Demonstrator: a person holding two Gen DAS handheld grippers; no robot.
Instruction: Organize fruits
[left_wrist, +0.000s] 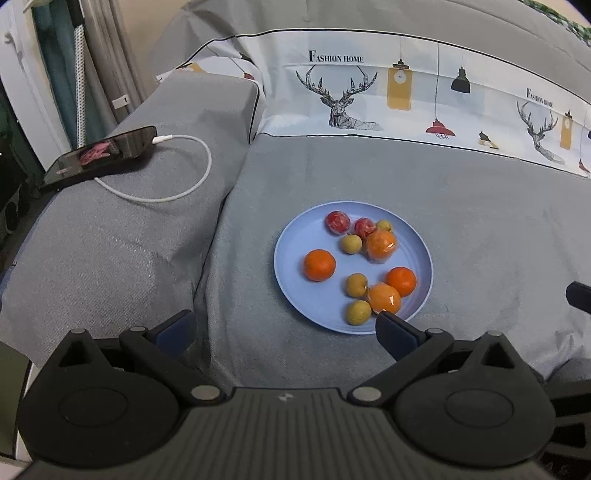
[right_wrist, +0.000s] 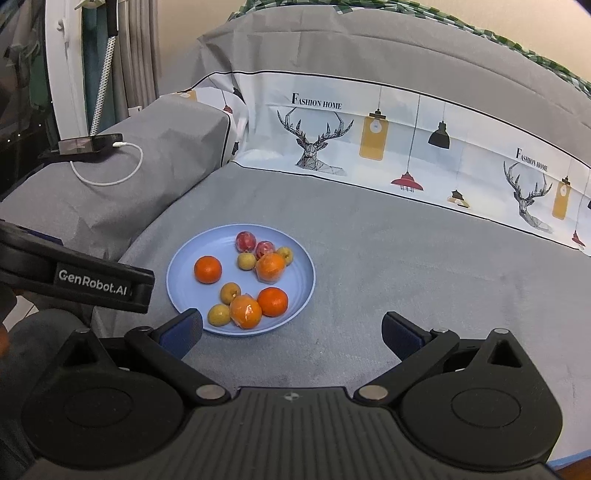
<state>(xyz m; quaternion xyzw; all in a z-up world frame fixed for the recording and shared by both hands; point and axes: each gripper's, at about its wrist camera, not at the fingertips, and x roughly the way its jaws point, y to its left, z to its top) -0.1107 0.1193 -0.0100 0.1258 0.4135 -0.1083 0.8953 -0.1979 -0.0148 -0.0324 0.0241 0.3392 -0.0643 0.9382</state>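
A blue plate (left_wrist: 295, 295) of fruit (left_wrist: 319, 264) is seen on a grey-covered sofa (left_wrist: 480, 240). Both hand-held grippers are held off the fruit, nothing between the jaws. The left hand-held gripper (left_wrist: 284, 326) is spread wide, with the plate just ahead and to its right, its right finger overlapping the near rim. The right hand-held gripper (right_wrist: 291, 328) is fully apart; the plate (right_wrist: 184, 266) lies ahead and left, near its left finger. A phone (left_wrist: 99, 157) on a cable (left_wrist: 177, 192) is noted on the armrest.
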